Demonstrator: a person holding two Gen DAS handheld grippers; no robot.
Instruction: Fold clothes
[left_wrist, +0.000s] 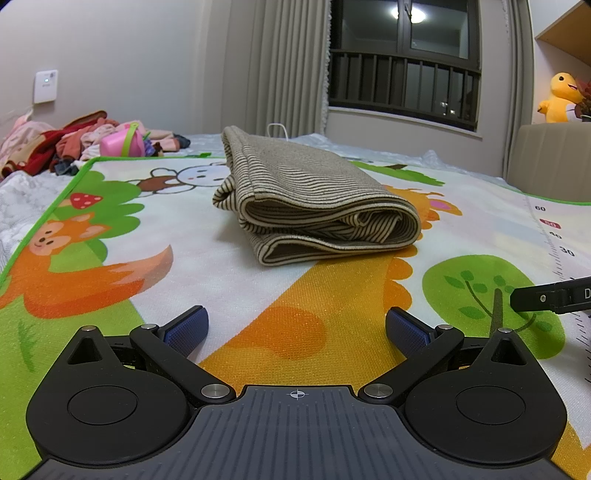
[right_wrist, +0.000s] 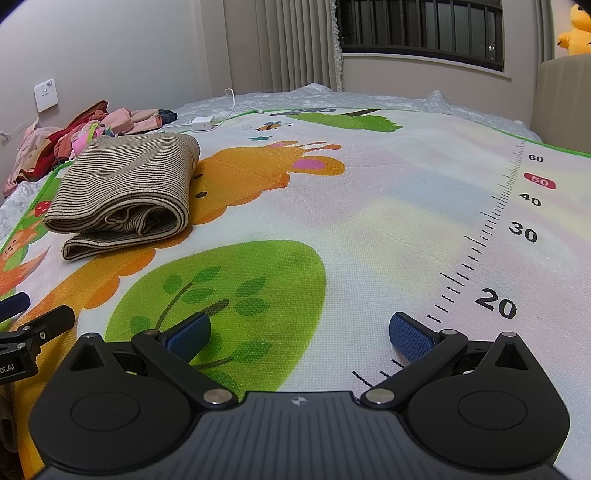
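The folded garment (left_wrist: 314, 199) is soft ribbed knit cloth, matt, with fine dark stripes. The play mat (left_wrist: 229, 280) has a coarse woven printed surface with a dull finish. The left gripper (left_wrist: 297, 328) and right gripper (right_wrist: 300, 334) are matt black plastic with shiny metal pins and blue textured rubbery pads (left_wrist: 186, 328). The plush toy (left_wrist: 561, 98) looks fuzzy.

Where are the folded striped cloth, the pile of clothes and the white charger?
Striped cloth (left_wrist: 306, 184), left wrist view: top layer.
Clothes pile (left_wrist: 55, 144), left wrist view: red garment.
Charger (right_wrist: 202, 123), right wrist view: plug body.
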